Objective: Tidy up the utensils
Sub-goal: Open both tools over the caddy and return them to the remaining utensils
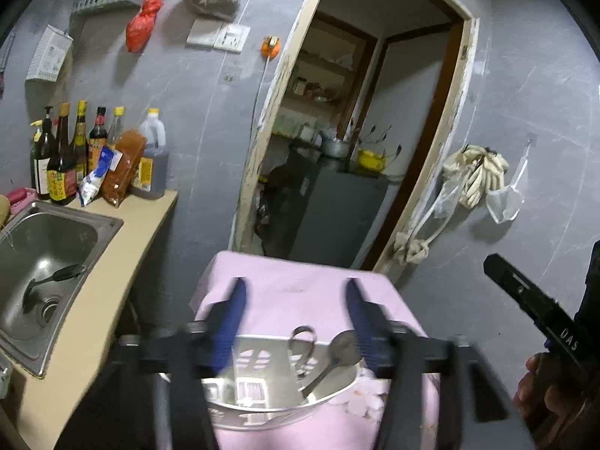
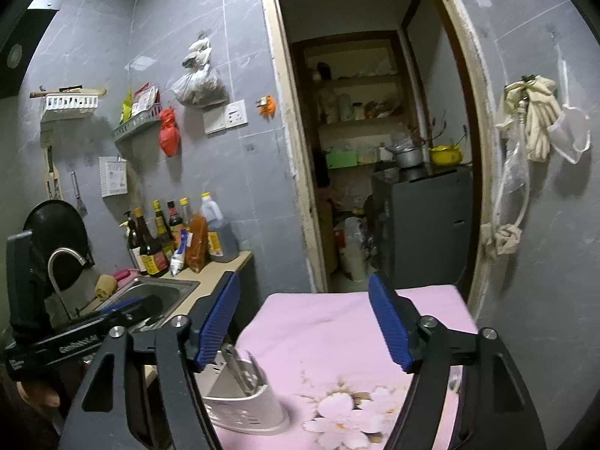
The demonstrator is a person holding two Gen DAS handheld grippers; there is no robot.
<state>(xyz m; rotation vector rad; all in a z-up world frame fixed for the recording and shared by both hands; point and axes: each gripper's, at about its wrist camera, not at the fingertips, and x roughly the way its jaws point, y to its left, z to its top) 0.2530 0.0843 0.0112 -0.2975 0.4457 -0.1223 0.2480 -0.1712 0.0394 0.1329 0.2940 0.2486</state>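
Left wrist view: the left hand-held gripper (image 1: 296, 311) is held with its jaws apart and nothing between them, above a white utensil holder (image 1: 277, 386) in which a spoon (image 1: 337, 356) is stood. The holder is set on a pink-covered tabletop (image 1: 300, 281). The right hand-held gripper (image 2: 305, 322) is likewise parted and empty.

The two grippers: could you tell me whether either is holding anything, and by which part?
Nothing is held. The left gripper and right gripper both stand open and empty above the utensil holder.
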